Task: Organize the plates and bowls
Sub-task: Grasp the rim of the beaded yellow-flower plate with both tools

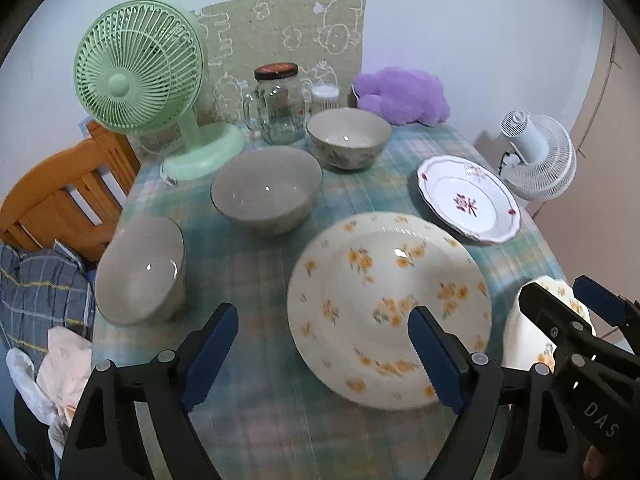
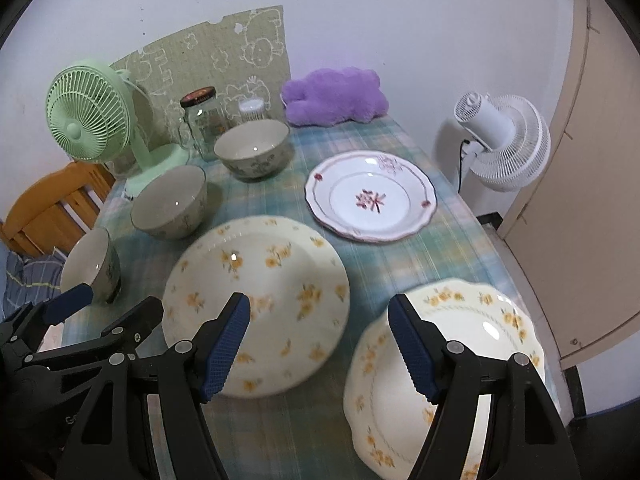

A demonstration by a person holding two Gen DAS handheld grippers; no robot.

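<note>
A large cream plate with yellow flowers (image 1: 384, 304) (image 2: 260, 300) lies mid-table. A second, scalloped yellow-flower plate (image 2: 460, 360) (image 1: 540, 332) lies at the near right. A white plate with red flowers (image 1: 468, 200) (image 2: 372, 196) lies farther back on the right. Three grey bowls stand to the left: near (image 1: 140, 272) (image 2: 90, 266), middle (image 1: 266, 192) (image 2: 170, 202) and far (image 1: 348, 140) (image 2: 252, 152). My left gripper (image 1: 324, 344) is open, hovering left of the large plate. My right gripper (image 2: 320, 340) is open, between the two yellow plates.
The table wears a plaid cloth (image 1: 260, 264). A green fan (image 1: 140, 76), a glass jar (image 1: 278, 104) and a purple plush (image 1: 404, 96) stand at the back. A white fan (image 2: 504, 144) stands off the right edge. A wooden chair (image 1: 64, 200) is on the left.
</note>
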